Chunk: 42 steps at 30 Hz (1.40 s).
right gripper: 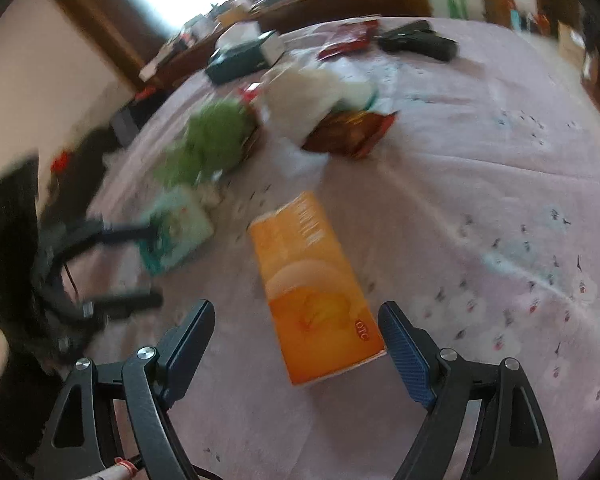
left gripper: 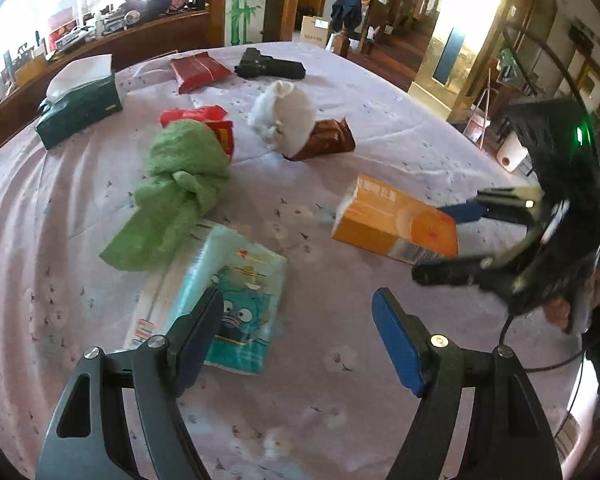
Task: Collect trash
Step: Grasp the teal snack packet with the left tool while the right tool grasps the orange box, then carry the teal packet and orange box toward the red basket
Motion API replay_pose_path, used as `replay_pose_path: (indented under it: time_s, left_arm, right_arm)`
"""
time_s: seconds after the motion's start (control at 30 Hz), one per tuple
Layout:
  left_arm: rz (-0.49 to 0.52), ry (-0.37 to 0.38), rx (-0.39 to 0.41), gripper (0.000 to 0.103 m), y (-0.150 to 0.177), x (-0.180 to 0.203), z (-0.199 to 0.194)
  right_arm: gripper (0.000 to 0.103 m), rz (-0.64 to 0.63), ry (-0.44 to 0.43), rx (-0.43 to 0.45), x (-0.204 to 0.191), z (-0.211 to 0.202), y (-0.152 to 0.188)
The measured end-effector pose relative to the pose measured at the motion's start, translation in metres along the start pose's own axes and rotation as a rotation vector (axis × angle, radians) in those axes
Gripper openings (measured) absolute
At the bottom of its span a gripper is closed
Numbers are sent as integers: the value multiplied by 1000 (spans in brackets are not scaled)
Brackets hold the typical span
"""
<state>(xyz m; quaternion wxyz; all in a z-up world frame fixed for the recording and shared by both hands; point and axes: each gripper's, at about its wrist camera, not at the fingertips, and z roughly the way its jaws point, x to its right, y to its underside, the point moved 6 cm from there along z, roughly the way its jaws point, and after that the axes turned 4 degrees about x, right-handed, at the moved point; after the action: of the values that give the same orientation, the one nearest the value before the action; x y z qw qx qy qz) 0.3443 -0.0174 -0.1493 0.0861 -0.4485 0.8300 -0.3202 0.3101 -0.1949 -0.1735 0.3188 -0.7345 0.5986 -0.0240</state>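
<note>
Orange carton [right gripper: 316, 292] lies flat on the table [right gripper: 480, 168], its near end between the wide-spread jaws of the right gripper [right gripper: 296, 340], closer to the right jaw; neither pad touches it; the jaws hold nothing. In the left wrist view the same orange carton [left gripper: 396, 224] sits ahead and right of the jaws, with the right gripper [left gripper: 456, 240] at its far-right end, one jaw on each side. Left gripper [left gripper: 300, 332] has its jaws wide and empty; the left jaw overlaps a teal tissue pack [left gripper: 240, 296] printed with a cartoon face; the pack lies just ahead of that jaw. Beyond the pack, ahead-left: a crumpled green cloth [left gripper: 176, 184], touching the pack's far edge; behind it a red wrapper [left gripper: 204, 120]. Ahead-centre: a white wad [left gripper: 282, 114] resting on a brown wrapper [left gripper: 328, 140]. Farther off: a dark green tissue box [left gripper: 80, 108], a red packet [left gripper: 200, 70], a black toy pistol [left gripper: 268, 65]. The table carries a pale pink floral cloth.
</note>
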Motion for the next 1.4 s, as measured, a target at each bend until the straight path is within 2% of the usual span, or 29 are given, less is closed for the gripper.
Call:
replay_pose_path:
  time_s: [0.1,0.13,0.2,0.23,0.27,0.37,0.5,0.57,0.63,0.67,0.73,0.83,0.9,0.97,1.1,1.23,1.4]
  left_arm:
    - [-32,1,46,75,-7,-11,-9]
    - [-32,-13,56,75,-9,-15,-10]
    - [-22,-49,57,79,-11,-20,-6]
    - [-17,-60,47,80,-11,-22,0]
    - [-16,-66,36,80,-10,-23,4]
    - [-17,-48,21,80,-6,-20,14]
    - [56,-85,5,80,-1,-6,19]
    - [121,-164,-8,80,2,-1,24]
    - [197,-280,-24,80,6,2,32]
    - [222,-314,-39,80,8,4,37]
    - [222,-332,-28,80,7,4,37]
    - [195,-331,-36,72,7,2,37]
    - [176,-334,-37,52,8,1,36]
    - [165,-357,-37,51,9,0,34]
    - [131,-354,-45,49,18,4,27]
    - [43,-277,-49,48,34,21,7]
    - [-89,-183,16,48,52,63,-35]
  right_arm:
    - [87,-31,29,0,-7,4,1]
    - [83,-40,55,2,-8,4,1]
    - [70,-61,97,0,-9,4,2]
    - [59,-62,109,0,-8,3,4]
    - [54,-56,119,1,-7,1,5]
    - [53,-33,118,3,-3,-7,14]
    - [53,3,146,18,2,-23,30]
    - [53,24,162,31,4,-33,39]
    - [53,43,150,49,2,-42,47]
    - [53,64,147,61,2,-48,52]
    - [53,93,143,85,2,-59,60]
    - [53,140,128,147,-2,-79,70]
    - [53,171,119,188,-3,-91,76]
    - [53,216,103,232,-1,-103,83]
    - [54,270,73,295,-3,-126,97]
    - [54,292,69,326,-6,-141,111]
    - [54,293,126,366,-9,-166,136]
